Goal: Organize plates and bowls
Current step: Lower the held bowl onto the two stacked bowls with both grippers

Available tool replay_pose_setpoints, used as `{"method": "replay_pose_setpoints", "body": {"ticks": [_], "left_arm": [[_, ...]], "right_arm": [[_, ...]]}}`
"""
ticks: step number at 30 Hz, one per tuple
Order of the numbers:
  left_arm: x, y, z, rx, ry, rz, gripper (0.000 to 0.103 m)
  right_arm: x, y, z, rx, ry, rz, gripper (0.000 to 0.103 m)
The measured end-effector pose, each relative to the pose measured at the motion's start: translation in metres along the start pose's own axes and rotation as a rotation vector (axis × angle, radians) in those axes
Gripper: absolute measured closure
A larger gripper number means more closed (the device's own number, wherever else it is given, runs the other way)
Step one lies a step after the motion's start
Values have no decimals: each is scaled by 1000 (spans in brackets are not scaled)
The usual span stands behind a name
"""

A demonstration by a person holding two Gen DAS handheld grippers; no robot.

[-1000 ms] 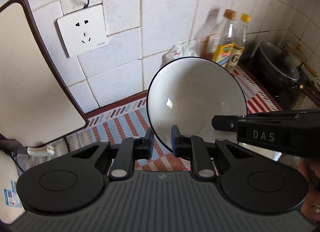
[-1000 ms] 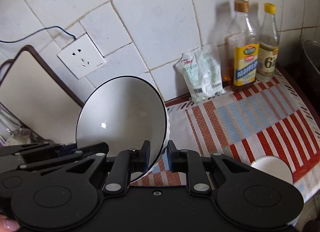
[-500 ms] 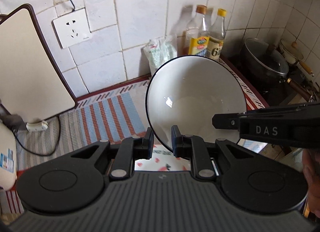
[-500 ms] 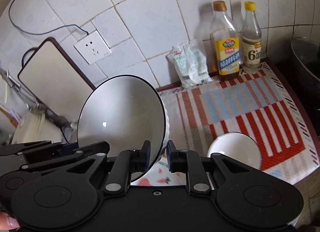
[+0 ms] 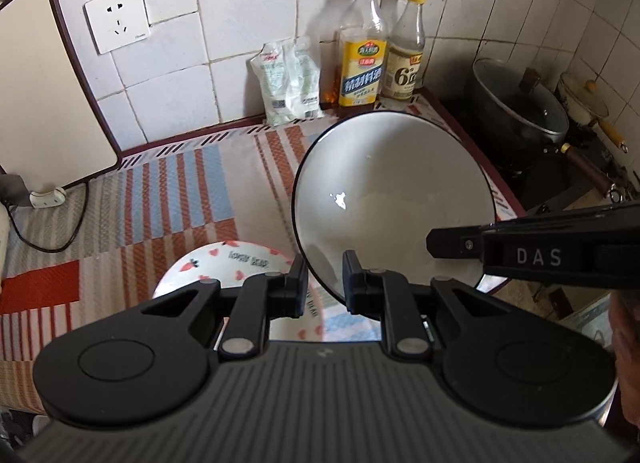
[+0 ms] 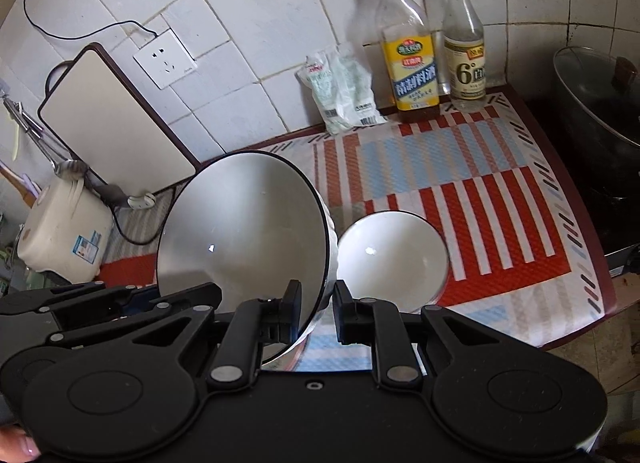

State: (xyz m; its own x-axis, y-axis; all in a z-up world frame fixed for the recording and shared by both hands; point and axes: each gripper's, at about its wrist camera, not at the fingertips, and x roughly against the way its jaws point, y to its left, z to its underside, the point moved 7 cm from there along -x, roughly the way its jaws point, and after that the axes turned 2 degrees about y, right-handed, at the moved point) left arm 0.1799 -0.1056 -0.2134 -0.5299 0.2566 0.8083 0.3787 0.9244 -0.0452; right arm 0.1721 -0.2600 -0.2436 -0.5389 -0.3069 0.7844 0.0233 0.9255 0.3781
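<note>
Big bowl swings out from the wall, carried on both grippers!

The large black-rimmed bowl (image 5: 394, 199) is airborne and tilted, the left gripper (image 5: 325, 283) clamped on its near rim and the right gripper (image 6: 316, 305) pinching the opposite edge. A second ago it hung close to the tiles by the socket; now it has pulled back over the striped mat (image 6: 500, 199), and new landing spots slide into sight. The heart-patterned plate (image 5: 224, 263) appears just below the left fingers, and the small white bowl (image 6: 394, 253) sits right beside the carried bowl. That looks like a stacking run, probably onto the plate, though nothing has been set down yet.
</note>
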Motion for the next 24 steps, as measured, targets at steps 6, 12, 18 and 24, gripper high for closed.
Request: {"method": "replay_pose_setpoints", "body": {"ticks": [6, 12, 18, 24], "left_arm": [[-16, -16, 4, 48, -12, -8, 87], [-41, -25, 5, 69, 13, -17, 87], [-61, -25, 5, 109, 32, -23, 87], [-82, -28, 9, 145, 56, -36, 87]], "right_arm": [[-6, -22, 3, 19, 14, -2, 82], [-20, -40, 3, 18, 33, 28, 82], [-34, -49, -4, 60, 42, 52, 82], [-51, -60, -10, 85, 65, 45, 82]]}}
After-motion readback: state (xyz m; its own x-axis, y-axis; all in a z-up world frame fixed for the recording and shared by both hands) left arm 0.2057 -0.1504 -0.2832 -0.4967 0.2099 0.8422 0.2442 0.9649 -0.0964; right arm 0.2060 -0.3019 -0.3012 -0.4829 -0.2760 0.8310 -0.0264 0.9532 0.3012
